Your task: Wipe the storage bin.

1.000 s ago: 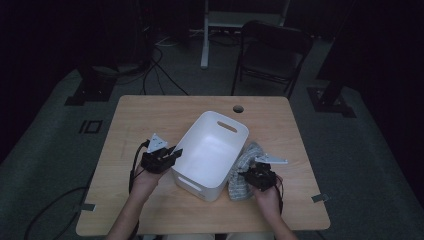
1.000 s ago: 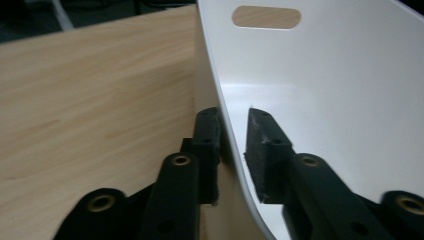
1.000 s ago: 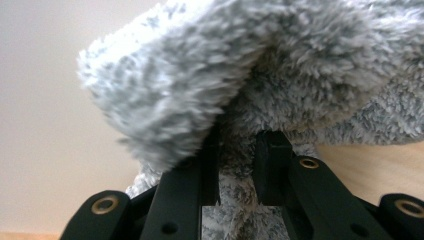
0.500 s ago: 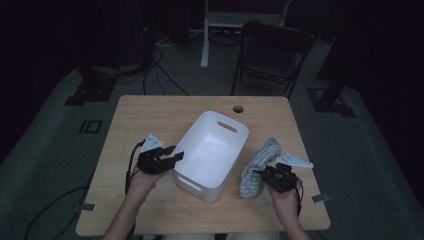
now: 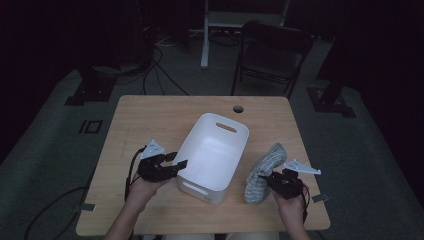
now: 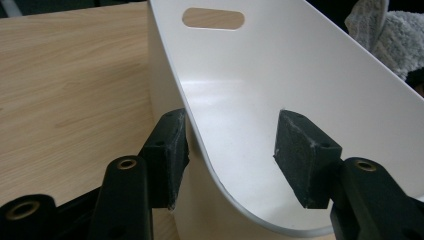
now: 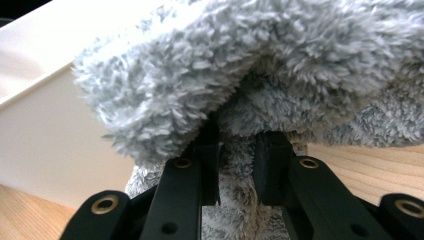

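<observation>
A white plastic tub [image 5: 212,155] stands in the middle of the wooden table [image 5: 150,115], empty inside. My left gripper [image 5: 177,165] is open and straddles the tub's near-left rim. In the left gripper view [image 6: 232,150], one pad sits outside the tub's wall [image 6: 280,75] and the other inside. A grey fluffy cloth [image 5: 262,167] lies on the table to the right of the tub. My right gripper [image 5: 267,181] is shut on the cloth's near end. The right gripper view [image 7: 237,165] shows the cloth [image 7: 280,60] bunched over the jaws, with the tub [image 7: 45,115] to the left.
The table has a round cable hole [image 5: 238,108] near its far edge. A dark folding chair [image 5: 272,55] and a desk frame stand behind it on the floor. Bare tabletop lies to the far left and far right of the tub.
My right gripper has pulled the grey cloth to the right, away from the tub's side. The left gripper has stayed at the tub's rim.
</observation>
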{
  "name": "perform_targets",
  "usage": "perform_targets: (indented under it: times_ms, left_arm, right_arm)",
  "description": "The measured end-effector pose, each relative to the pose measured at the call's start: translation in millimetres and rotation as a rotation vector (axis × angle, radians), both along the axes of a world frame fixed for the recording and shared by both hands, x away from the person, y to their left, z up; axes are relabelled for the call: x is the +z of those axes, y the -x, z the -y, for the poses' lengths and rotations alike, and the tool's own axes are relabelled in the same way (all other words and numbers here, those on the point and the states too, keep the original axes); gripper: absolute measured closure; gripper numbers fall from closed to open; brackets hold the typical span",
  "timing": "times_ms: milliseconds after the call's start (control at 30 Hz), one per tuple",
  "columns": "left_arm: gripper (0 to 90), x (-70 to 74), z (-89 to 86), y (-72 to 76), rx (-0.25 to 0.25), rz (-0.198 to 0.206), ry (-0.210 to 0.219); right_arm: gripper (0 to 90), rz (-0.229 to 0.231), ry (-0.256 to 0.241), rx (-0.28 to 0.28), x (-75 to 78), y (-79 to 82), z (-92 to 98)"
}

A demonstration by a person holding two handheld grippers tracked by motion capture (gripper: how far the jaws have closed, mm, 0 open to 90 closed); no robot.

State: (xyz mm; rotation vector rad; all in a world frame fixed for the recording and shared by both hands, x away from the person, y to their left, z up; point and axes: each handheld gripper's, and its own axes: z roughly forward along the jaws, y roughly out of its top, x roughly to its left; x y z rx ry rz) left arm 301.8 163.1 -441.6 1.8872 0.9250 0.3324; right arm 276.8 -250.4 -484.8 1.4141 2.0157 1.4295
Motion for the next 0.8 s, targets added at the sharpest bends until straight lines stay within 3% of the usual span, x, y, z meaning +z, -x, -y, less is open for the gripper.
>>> perform_targets:
  times_ms: [167,433,567,800]
  left_arm:
    - [47.1,1.2,4.2,6.3,-0.013,0.002,-0.025]
    - [47.1,0.7,9.2,15.5,-0.047,-0.030,-0.019]
    - [46.9,-2.0,13.2,21.3,-0.053,-0.013,-0.028]
    - [46.9,-1.5,17.6,27.6,-0.093,-0.032,-0.017]
  right_arm:
    - [75.7,0.003,-0.003,-0.002,-0.1,0.6,0.8]
    - [75.7,0.000,-0.006,-0.004,-1.5,0.2,2.5]
    - [75.6,0.005,-0.009,-0.007,-1.0,0.7,3.7]
    - [75.7,0.003,-0.009,-0.009,-0.9,0.9,4.3]
